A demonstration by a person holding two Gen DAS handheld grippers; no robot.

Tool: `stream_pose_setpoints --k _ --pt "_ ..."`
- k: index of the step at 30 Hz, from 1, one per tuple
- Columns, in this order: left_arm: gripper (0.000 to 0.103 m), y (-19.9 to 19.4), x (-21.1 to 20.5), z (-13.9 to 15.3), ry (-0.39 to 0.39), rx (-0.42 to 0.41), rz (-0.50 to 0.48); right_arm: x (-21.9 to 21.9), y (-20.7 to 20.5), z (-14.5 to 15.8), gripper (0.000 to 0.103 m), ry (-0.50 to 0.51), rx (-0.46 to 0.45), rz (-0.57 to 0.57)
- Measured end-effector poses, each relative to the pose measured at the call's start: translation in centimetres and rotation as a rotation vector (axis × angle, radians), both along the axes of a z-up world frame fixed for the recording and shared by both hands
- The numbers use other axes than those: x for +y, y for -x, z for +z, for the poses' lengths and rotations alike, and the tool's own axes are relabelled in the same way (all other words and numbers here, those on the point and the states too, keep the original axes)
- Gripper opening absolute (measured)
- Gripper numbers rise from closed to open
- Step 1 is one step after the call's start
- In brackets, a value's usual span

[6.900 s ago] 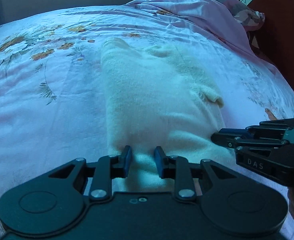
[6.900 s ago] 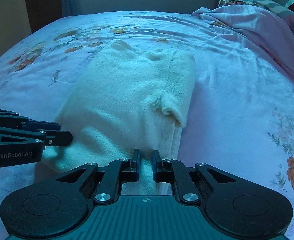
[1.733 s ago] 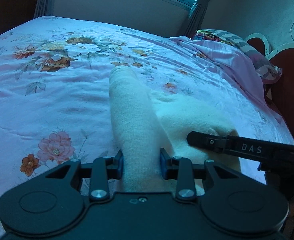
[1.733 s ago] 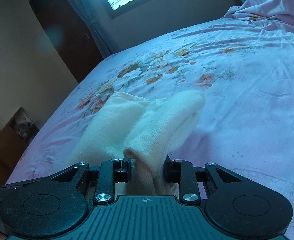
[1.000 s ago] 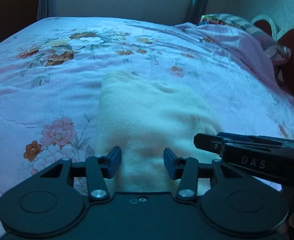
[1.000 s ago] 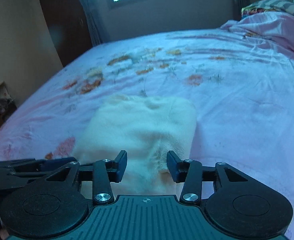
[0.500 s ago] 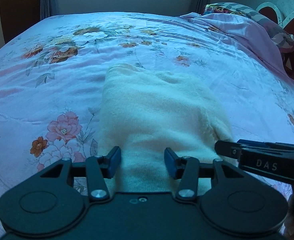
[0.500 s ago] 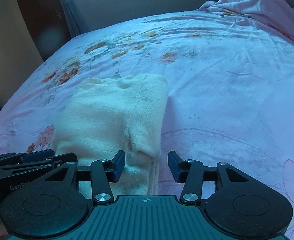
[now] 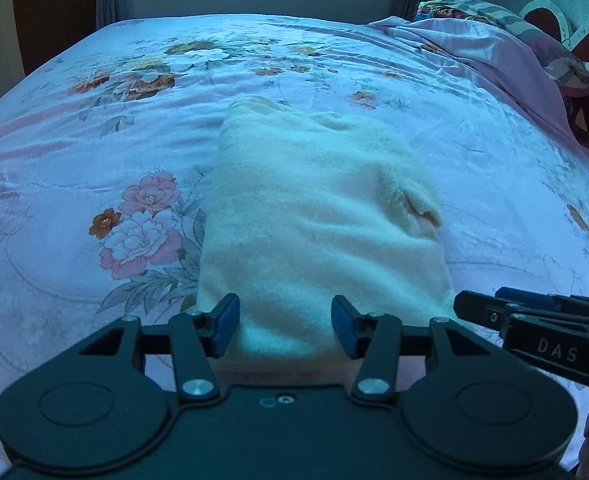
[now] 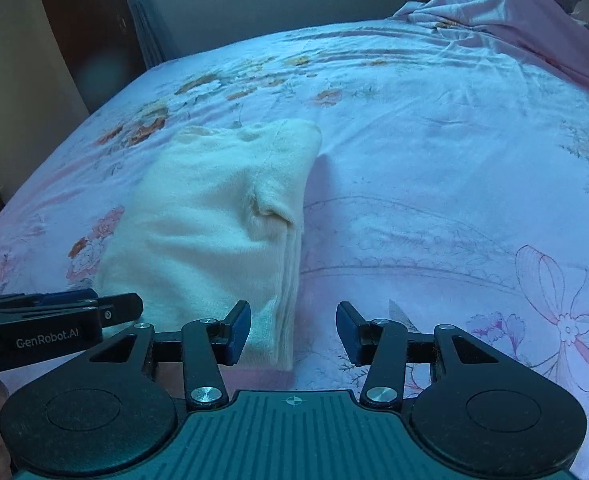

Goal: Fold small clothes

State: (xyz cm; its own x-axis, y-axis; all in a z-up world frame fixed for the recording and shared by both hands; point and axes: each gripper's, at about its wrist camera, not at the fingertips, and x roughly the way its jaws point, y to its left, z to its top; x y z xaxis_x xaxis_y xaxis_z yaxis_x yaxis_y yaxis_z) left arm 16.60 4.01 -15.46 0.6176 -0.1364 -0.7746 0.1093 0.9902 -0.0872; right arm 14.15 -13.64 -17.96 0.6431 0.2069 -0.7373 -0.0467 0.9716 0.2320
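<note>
Garment cream, folded, flat on bed, frame centre. Left gripper jaws just widened, apart, straddling near hem, not pressing. Right gripper jaws apart over garment's right edge.

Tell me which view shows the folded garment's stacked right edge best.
Right wrist: the cream garment shows its layered side edge near the open right gripper. Left wrist shows mostly its top face; that edge is hidden.

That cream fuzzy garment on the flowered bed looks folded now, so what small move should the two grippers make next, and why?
Probably draw both back. The cream fuzzy garment lies as a neat folded rectangle on the pink floral bedsheet. The left gripper, whose jaws have just been opening, and the right gripper both stand open, neither pinching it.
</note>
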Motion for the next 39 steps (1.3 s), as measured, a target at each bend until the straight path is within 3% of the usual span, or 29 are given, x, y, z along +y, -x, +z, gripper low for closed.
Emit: stream_pose_setpoints --k 5,7,9,14,16,18,21,28,39 --pt "0.064 2.8 -0.4 1.8 -0.003 -0.037 0.002 -0.8 2.8 2.5 0.048 -0.027 -0.037 0.012" --pt "0.069 4.1 -0.6 2.6 -0.022 -0.063 0.004 -1.2 4.0 3.3 0.056 -0.037 -0.046 0.019" --pt "0.078 5.3 -0.7 3.6 -0.021 -0.081 0.004 -1.7 5.5 4.2 0.079 -0.045 -0.073 0.009" --pt "0.093 8.3 -0.9 6.3 -0.017 -0.12 0.021 -3.3 9.1 6.5 0.082 -0.043 -0.115 -0.007" --pt "0.099 9.7 -1.2 7.6 -0.025 -0.142 0.028 -3.7 10.5 7.5 0.089 -0.047 -0.124 -0.006" --pt "0.101 11.2 -1.5 8.8 -0.033 -0.178 0.029 -4.1 12.3 8.7 0.103 -0.044 -0.147 0.003" --pt "0.101 13.2 -2.2 10.1 -0.062 -0.198 0.04 -4.1 14.8 10.3 0.103 -0.018 -0.201 0.006" --pt "0.101 17.6 -2.7 11.6 -0.005 -0.217 0.055 -4.9 19.3 12.4 0.103 -0.037 -0.288 -0.036" --pt "0.101 19.0 -3.4 12.7 -0.018 -0.269 0.074 -6.6 20.1 13.9 0.103 -0.055 -0.326 -0.073"
